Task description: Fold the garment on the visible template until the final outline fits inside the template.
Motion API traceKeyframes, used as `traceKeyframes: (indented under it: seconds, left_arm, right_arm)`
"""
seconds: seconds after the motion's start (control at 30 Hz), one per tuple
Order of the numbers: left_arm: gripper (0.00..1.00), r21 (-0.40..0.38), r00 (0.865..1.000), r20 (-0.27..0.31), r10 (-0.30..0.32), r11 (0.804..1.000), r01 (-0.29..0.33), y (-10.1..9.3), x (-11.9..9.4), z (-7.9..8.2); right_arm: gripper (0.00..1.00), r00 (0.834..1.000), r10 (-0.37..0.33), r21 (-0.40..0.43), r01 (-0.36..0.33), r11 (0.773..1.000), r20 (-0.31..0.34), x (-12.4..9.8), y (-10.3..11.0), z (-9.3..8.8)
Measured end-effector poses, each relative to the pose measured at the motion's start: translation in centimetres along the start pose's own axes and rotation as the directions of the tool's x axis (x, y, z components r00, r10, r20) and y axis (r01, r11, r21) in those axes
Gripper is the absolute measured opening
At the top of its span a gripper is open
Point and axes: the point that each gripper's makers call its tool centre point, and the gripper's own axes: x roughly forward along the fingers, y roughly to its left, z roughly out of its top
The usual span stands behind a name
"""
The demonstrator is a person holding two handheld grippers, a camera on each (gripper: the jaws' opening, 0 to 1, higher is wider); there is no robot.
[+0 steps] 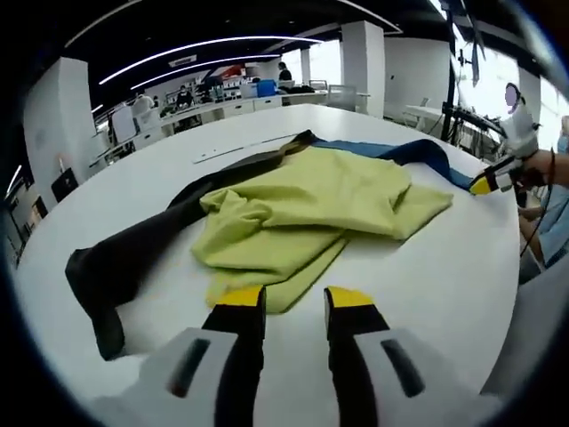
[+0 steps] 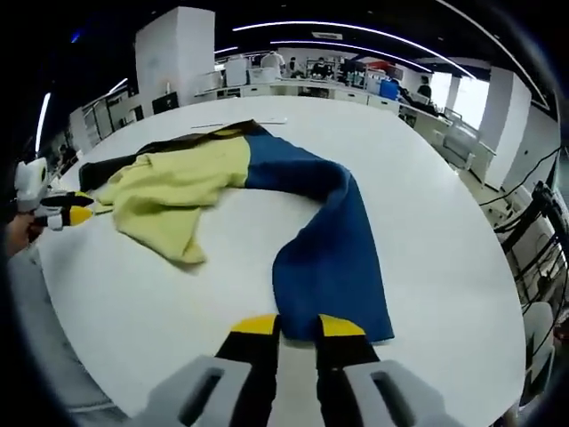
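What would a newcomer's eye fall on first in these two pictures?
The crumpled yellow-green, blue and black garment sprawls across the round white table. Its long blue section runs toward the right gripper, whose yellow-tipped jaws stand slightly apart at the hem. The left gripper sits open near the yellow-green edge.

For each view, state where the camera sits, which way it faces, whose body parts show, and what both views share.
Left gripper view: rides the left gripper, looking across the white table at the yellow-green part of the garment; the right gripper and a hand show at the right edge.
Right gripper view: rides the right gripper, looking along the blue sleeve; the left gripper shows at the left edge with a hand.
Shared: the same garment and table, seen from opposite ends.
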Motion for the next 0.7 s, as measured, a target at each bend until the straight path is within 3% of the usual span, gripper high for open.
traceKeyframes:
  seconds: [0.1, 0.43, 0.7]
  left_arm:
    - [0.23, -0.038, 1.0, -0.019, -0.005, 0.999, 0.004, -0.1, 0.5, -0.5]
    - [0.19, -0.013, 0.999, -0.022, 0.032, 0.999, -0.033, 0.4, 1.0, -0.6]
    - [0.09, -0.046, 0.998, -0.027, 0.06, 0.997, -0.061, 0.9, 1.3, -0.4]
  right_arm:
    - [0.06, 1.0, -0.009, 0.008, 0.009, 1.0, 0.001, 0.1, -0.3, 0.0]
    - [0.01, 1.0, -0.015, 0.002, 0.015, 1.0, -0.005, 0.1, -0.9, 0.0]
    - [0.0, 0.998, -0.051, 0.0, 0.051, 0.999, -0.026, -0.2, -3.2, -0.5]
